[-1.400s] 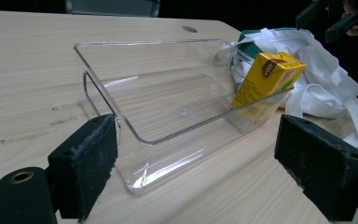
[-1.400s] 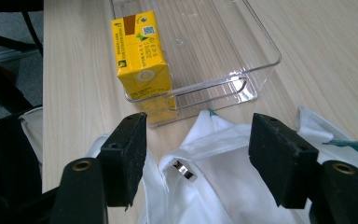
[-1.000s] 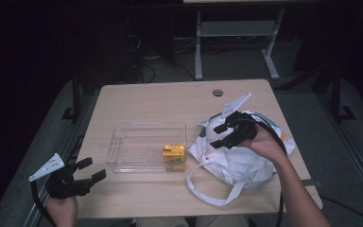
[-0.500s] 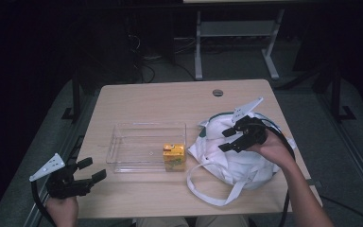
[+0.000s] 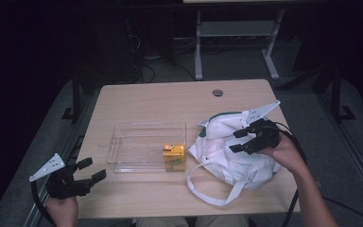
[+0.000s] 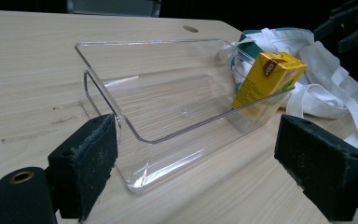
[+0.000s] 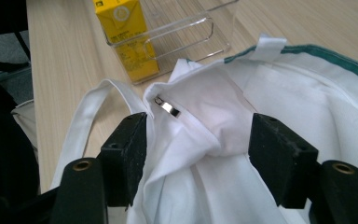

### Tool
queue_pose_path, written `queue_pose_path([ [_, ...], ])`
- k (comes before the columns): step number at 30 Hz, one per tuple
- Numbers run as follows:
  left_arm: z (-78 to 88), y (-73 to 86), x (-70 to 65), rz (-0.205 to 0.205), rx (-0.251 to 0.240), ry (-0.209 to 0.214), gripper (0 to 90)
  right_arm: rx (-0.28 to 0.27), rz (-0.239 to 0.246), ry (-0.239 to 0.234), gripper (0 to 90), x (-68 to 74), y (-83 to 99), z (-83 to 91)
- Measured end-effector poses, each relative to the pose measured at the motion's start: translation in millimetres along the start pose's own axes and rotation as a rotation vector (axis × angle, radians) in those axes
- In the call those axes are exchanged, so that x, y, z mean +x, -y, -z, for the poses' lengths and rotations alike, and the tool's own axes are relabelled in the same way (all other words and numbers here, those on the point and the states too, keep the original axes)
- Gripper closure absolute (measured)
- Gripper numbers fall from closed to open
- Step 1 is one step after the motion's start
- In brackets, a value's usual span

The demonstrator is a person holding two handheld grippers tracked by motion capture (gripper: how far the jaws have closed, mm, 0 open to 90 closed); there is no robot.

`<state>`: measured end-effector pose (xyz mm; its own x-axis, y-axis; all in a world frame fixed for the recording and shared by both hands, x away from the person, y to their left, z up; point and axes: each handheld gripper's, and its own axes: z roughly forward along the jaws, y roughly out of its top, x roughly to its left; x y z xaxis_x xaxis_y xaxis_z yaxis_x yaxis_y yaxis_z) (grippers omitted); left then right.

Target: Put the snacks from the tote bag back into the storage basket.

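Note:
A clear plastic tray (image 5: pixel 123 151) lies mid-table, with a yellow drink carton (image 5: pixel 174 156) standing upright in its right end (image 6: pixel 266 79) (image 7: pixel 123 35). To its right lies a crumpled white cloth bag (image 5: pixel 227 156) with a green-trimmed rim (image 7: pixel 307 49) and a loose strap (image 5: pixel 208 194). My right gripper (image 5: pixel 242 141) hovers open over the bag's right side; its jaws straddle a fold of cloth (image 7: pixel 200 135) without gripping it. My left gripper (image 5: pixel 90 170) is open at the table's front left corner, pointing at the tray (image 6: pixel 158 112), with nothing between its jaws.
A round cable hole (image 5: pixel 218 92) sits at the table's far edge. The bag's strap loops toward the front edge. A small metal clip (image 7: pixel 168 106) shows on the bag's cloth. Dark floor and a white desk frame (image 5: pixel 236 33) lie beyond the table.
My right gripper has moved right and back across the bag, away from the tray, staying open. The left gripper has not moved.

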<state>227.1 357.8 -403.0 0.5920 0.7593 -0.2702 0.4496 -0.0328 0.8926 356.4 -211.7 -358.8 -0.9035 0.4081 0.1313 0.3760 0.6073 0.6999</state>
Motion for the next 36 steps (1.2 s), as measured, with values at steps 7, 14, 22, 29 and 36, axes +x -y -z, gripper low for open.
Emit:
queue_pose_path([
  [7, -0.9, 0.0, -0.2, -0.006, 0.01, 0.001, 12.6, 0.003, -0.027, 0.001, 36.4, -1.1, 15.9, 1.1],
  [14, -0.8, 0.2, -0.3, -0.003, 0.011, 0.0, 12.6, -0.001, -0.038, 0.009, 36.3, -2.6, 28.6, 2.4],
  [22, 0.0, 0.6, 0.4, -0.002, 0.007, -0.001, 12.6, 0.001, -0.054, 0.018, 36.2, -1.5, 40.3, 5.8],
  [29, -0.7, 0.7, 0.3, -0.006, 0.017, -0.001, 12.6, -0.013, -0.056, 0.034, 36.2, 1.6, 49.9, 10.1],
  [36, -0.3, 0.9, 0.4, -0.006, 0.018, -0.001, 12.6, -0.024, -0.071, 0.036, 36.1, 5.0, 60.8, 11.6],
])
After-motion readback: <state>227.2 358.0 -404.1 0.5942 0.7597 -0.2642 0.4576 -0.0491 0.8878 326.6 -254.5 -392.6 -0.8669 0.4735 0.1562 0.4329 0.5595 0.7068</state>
